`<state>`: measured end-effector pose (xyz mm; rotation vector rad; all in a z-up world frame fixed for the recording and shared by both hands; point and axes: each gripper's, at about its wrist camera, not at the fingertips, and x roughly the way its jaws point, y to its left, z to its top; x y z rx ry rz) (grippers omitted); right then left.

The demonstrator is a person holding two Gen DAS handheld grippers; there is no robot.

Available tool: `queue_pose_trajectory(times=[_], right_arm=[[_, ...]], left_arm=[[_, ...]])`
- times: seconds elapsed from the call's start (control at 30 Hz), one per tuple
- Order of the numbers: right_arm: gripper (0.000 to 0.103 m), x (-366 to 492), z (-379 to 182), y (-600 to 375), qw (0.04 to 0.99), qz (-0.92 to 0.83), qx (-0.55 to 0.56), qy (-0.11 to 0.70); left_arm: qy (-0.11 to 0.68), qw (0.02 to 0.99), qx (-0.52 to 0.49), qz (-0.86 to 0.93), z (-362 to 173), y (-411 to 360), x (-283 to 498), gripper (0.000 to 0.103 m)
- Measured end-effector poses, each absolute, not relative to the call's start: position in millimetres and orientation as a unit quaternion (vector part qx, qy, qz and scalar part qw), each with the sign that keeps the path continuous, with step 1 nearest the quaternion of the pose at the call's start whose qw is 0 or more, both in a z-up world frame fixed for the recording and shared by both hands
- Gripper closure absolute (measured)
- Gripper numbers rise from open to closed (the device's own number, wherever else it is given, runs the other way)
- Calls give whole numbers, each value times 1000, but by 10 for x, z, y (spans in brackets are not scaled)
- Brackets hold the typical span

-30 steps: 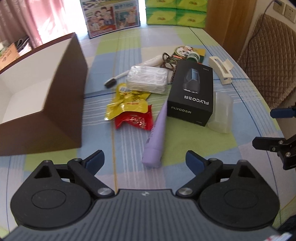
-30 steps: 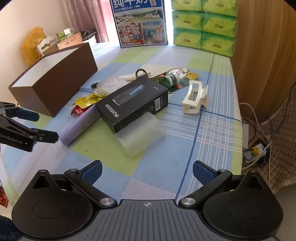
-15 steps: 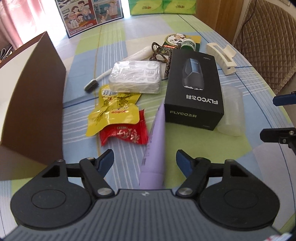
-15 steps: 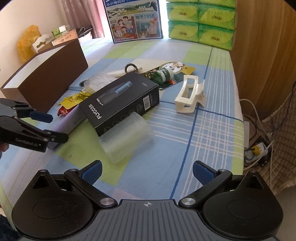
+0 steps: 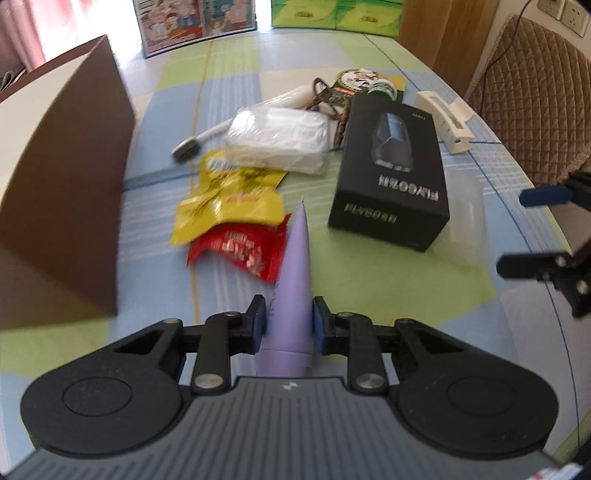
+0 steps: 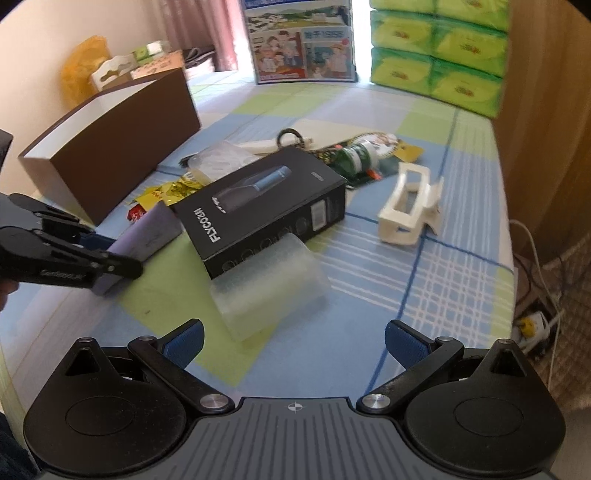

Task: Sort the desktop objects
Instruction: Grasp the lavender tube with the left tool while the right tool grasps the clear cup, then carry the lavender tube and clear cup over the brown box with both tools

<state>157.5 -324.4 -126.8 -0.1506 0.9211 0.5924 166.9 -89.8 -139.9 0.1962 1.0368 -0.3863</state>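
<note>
A home: checked tablecloth [image 6: 424, 266], curtains [image 6: 199, 33], padded chair [image 5: 532, 96].

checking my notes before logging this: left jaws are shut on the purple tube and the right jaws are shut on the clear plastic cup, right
Not quite. The left gripper is shut on the purple tube, as you say, but the right gripper is open and holds nothing. The right wrist view shows its jaws spread wide, with the clear plastic cup lying on the table ahead of them.

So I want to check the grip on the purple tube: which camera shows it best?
The left wrist view: the left gripper has its jaws shut on the purple tube near its cap end, seen head-on. The right wrist view shows the tube only from the side, partly hidden behind that gripper.
</note>
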Motion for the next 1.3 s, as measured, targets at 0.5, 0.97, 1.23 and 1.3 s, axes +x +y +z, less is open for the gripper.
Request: queue_pose_trajectory(times=[0.5, 0.97, 1.23, 1.3], right_arm=[[2, 1824, -1494, -2884, 827, 354, -175, 400], [32, 1465, -1402, -2853, 830, 332, -172, 414], [32, 1080, -1157, -2813, 835, 324, -113, 431], [32, 995, -1088, -2739, 835, 330, -109, 428]], left_arm=[[514, 851, 45, -100, -1327, -298, 1195, 81], [515, 852, 36, -92, -1317, -174, 1031, 81], [514, 850, 31, -109, -1218, -59, 908, 81], [511, 852, 27, -112, -1161, -6, 876, 81]])
